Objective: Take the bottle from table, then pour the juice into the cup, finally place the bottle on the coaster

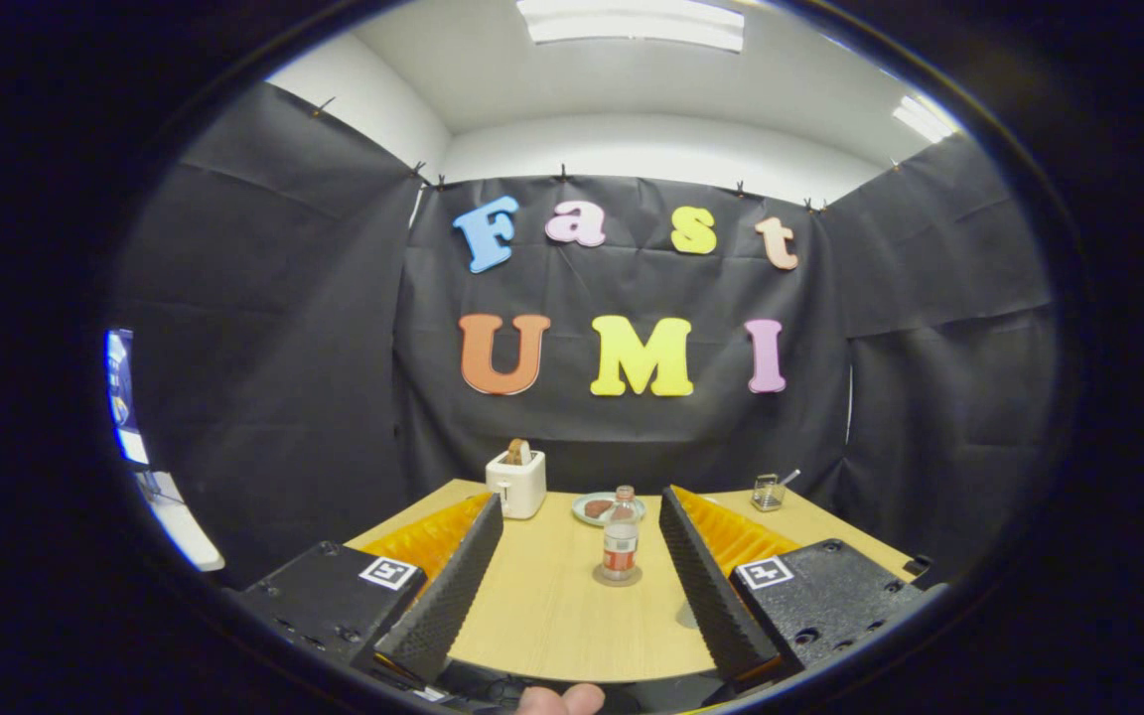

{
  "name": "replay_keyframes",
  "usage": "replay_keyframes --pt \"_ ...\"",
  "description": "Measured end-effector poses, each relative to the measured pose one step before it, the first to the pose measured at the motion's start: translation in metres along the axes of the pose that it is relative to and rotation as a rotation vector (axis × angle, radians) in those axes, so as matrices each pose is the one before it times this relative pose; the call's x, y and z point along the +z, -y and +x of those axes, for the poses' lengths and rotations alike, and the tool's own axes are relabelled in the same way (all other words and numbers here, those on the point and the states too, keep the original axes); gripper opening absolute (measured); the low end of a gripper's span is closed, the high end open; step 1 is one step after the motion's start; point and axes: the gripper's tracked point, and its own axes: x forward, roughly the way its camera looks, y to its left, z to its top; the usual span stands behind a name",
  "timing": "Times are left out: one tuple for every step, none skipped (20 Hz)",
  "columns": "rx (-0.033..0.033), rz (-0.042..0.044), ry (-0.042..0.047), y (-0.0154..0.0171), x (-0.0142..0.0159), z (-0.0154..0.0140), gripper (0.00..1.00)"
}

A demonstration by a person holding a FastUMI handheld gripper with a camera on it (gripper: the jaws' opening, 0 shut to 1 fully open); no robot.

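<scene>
A small clear bottle (620, 541) with a red label and a little liquid in it stands upright on a round coaster (617, 577) in the middle of the wooden table (552, 616). It is ahead of my gripper (581, 499), between the lines of the two fingers and touching neither. The fingers are spread wide with nothing between them. A small glass cup (767, 492) with a stick in it stands at the table's far right, beyond the right finger. A pale shape (688, 616) shows beside the right finger, mostly hidden; I cannot tell what it is.
A white toaster (515, 483) with toast in it stands at the far left, just past the left fingertip. Behind the bottle is a plate (608, 509) with food. Black cloth walls close the table's far sides. A person's fingertip (560, 700) shows below the table's near edge.
</scene>
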Motion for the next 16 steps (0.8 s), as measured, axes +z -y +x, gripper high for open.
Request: replay_keyframes --pt "-0.00169 -0.00283 0.00057 0.00053 -0.00039 -0.00057 1.0" --pt "-0.00006 -0.00032 -0.00015 0.00008 -0.00036 -0.00058 1.0" --pt "0.0021 0.00165 0.00047 -0.00071 0.00087 -0.001 1.0" --pt "-0.00095 -0.00005 0.00196 0.0002 0.00051 -0.00034 1.0" --pt "-0.00359 -0.00087 0.00404 0.00171 0.00167 -0.00039 1.0" --pt "-0.00086 0.00032 0.00225 0.00055 0.00026 0.00044 1.0" --pt "0.00105 0.00698 -0.00126 -0.00021 -0.00073 -0.00107 1.0" --pt "0.00042 0.01018 -0.00352 -0.0005 -0.00182 0.00069 1.0" --pt "-0.00167 0.00729 -0.0003 0.00094 -0.0003 0.0005 1.0" --pt "0.00266 0.00056 0.00242 0.00044 0.00127 -0.0004 1.0" --pt "-0.00168 -0.00223 0.0019 0.00043 0.00077 -0.0006 1.0" --pt "-0.00473 0.00023 0.0002 0.00197 -0.00078 -0.00056 1.0" --pt "-0.00032 0.00079 0.00211 0.00038 0.00074 -0.00032 1.0" --pt "0.00264 -0.0013 0.00464 -0.00129 0.0014 -0.00094 1.0" --pt "-0.00059 -0.00515 0.00449 0.00055 0.00146 -0.00067 1.0" --pt "-0.00414 -0.002 0.00704 0.00261 0.00053 -0.00009 1.0"
